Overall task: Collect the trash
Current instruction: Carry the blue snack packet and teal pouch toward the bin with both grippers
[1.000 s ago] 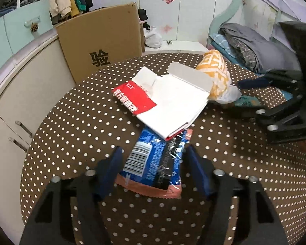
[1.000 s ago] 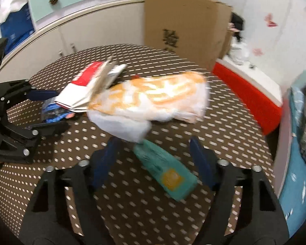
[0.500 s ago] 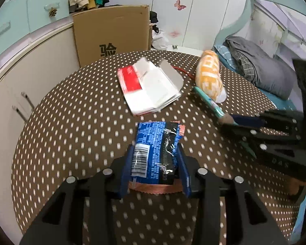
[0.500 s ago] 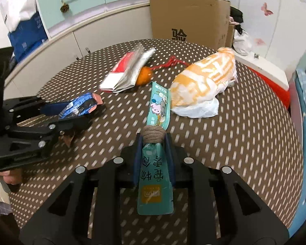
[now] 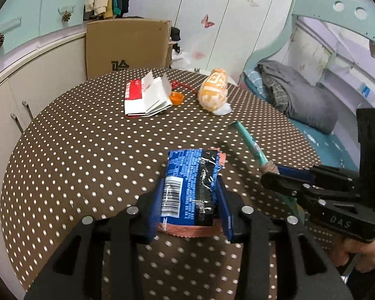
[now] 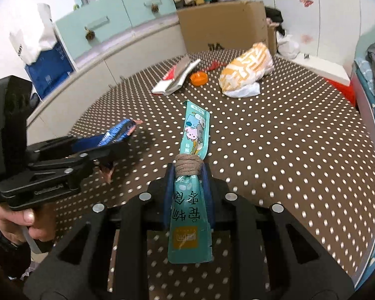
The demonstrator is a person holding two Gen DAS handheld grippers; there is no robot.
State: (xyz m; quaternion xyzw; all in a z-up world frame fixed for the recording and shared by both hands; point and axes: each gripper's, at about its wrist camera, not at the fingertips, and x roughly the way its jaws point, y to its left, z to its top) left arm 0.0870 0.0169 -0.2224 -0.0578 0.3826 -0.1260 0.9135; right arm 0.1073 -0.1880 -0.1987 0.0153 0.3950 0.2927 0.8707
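Two pieces of trash are in hand. The left tool (image 5: 188, 200) is clamped on a crinkled blue foil snack wrapper (image 5: 191, 187), and the right tool (image 6: 188, 192) is clamped together on a slim teal sachet (image 6: 191, 200) bound with brown cord. Both pieces appear clear of the round brown polka-dot bench (image 5: 75, 150).

Remaining on the bench, at its far side:
- a flattened red-and-white paper carton (image 5: 146, 97);
- an orange plastic cap (image 5: 176, 98) just beside the carton;
- a crumpled orange-and-white plastic bag (image 5: 213, 92);
- a thin red strip (image 5: 185, 86) behind the cap.

No bin shows in either view, so the task is judged under half done: two pieces await disposal and four await pickup.

Readable markings: the wrapper carries a barcode; the sachet shows cartoon animals and Chinese characters, inverted and not legible; the carton's red panel bears white Chinese print, too small to read. "DAS" is embossed on the right tool's body.
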